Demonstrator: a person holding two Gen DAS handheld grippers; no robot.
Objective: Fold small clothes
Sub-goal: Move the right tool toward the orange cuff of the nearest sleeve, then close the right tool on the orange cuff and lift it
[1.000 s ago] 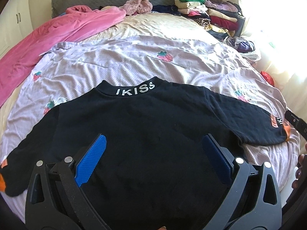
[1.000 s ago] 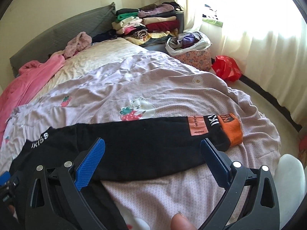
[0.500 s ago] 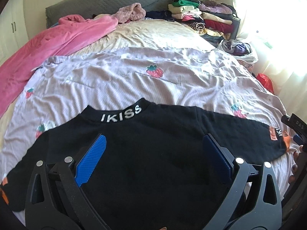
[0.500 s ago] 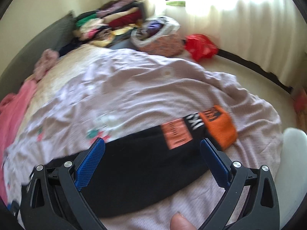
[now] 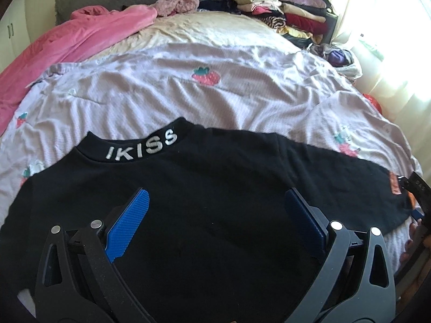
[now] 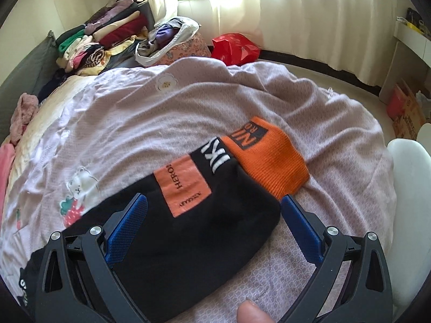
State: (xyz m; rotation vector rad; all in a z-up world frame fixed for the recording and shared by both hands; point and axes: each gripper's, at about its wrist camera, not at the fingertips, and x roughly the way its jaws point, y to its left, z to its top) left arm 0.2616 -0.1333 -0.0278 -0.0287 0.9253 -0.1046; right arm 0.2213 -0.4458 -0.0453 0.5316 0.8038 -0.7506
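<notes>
A black sweatshirt (image 5: 215, 193) lies spread flat, back side up, on the near part of the bed, over a lilac sheet (image 5: 167, 91) printed with strawberries. Its collar points to the far side and carries white "IKISS" lettering (image 5: 142, 149). Both sleeves stretch out sideways, to the left and to the right. The right sleeve (image 6: 188, 228) lies straight, with an orange patch (image 6: 183, 185), white letters and a ribbed orange cuff (image 6: 269, 158) at its end near the right edge of the bed.
</notes>
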